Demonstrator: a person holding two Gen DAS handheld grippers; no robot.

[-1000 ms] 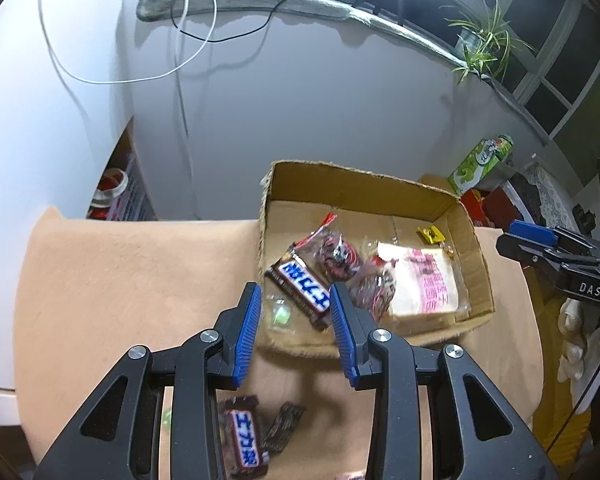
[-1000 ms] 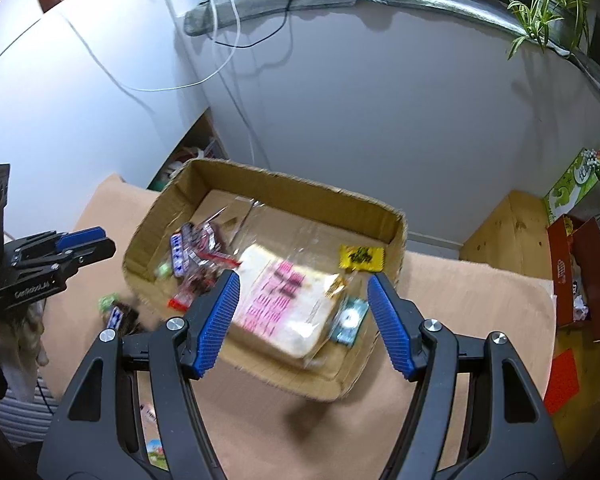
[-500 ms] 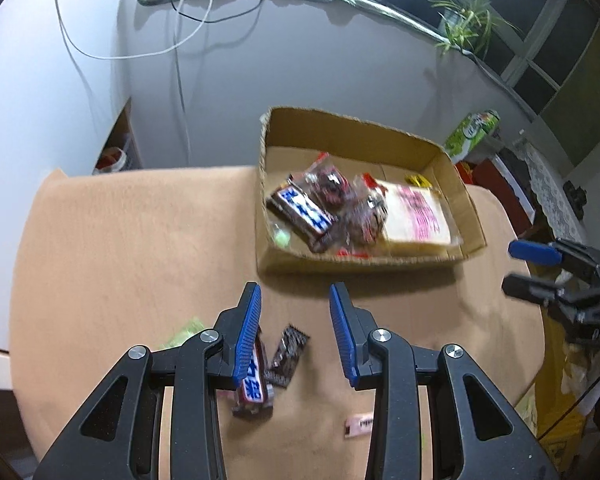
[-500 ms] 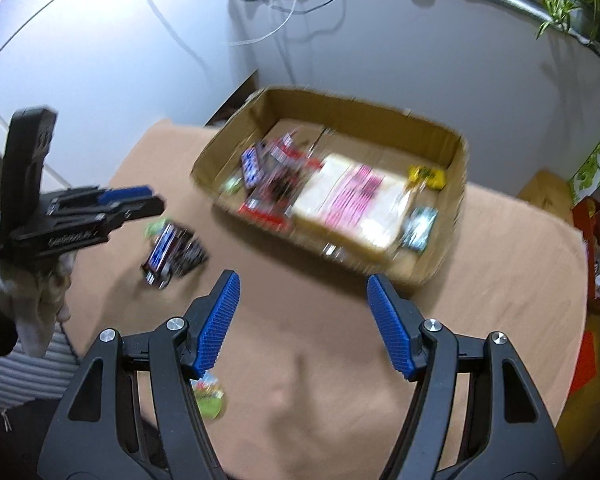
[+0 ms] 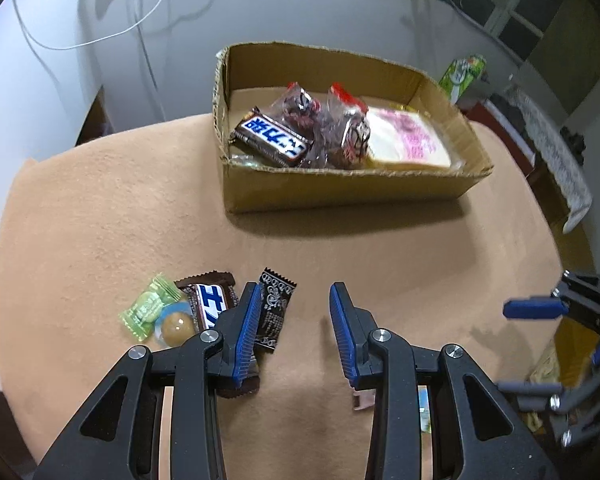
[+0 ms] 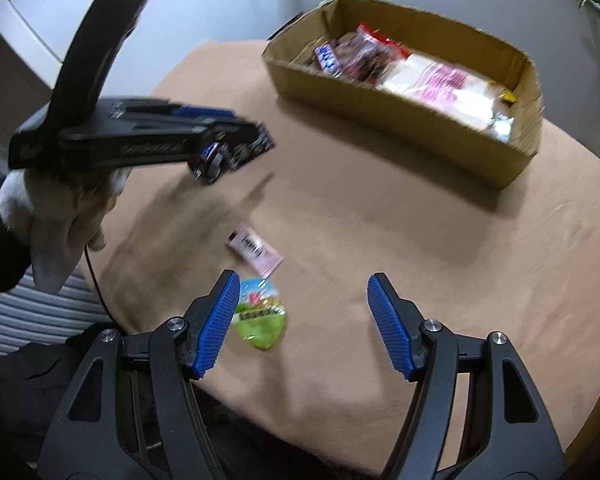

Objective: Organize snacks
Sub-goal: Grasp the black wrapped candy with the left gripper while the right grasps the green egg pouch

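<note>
Counter (image 5: pixel 100 208): covered in tan cloth; loose snacks at the near side, box at the far side.
Green candy (image 5: pixel 148 309): leftmost loose item in the left wrist view, flat on the cloth, touching a round caramel sweet (image 5: pixel 176 326).
Blue-label bar (image 5: pixel 208 304): just right of the green candy, partly hidden under the left finger.
Black wrapper (image 5: pixel 274 308): flat on the cloth, just beside the left pad's inner face, not pinched.
Left hand-held gripper (image 5: pixel 294 330): pointing steeply down over the loose snacks; jaws part-way apart, bare cloth between the pads, nothing held. In the right wrist view it is blurred, gripped by a white-gloved hand (image 6: pixel 56 216).
Pink sachet (image 6: pixel 254 250): lying alone on the cloth, between the two grippers.
Green packet (image 6: pixel 260 320): flat on the cloth, just beside the right gripper's left pad, not clamped.
Right hand-held gripper (image 6: pixel 302 320): jaws wide apart, empty, angled down at the counter.
Box (image 5: pixel 340 192): cardboard, open top, well apart from both grippers; holds a blue-label bar (image 5: pixel 272 138), two red-and-clear bags (image 5: pixel 332 128) and a pink-printed pack (image 5: pixel 408 142).
</note>
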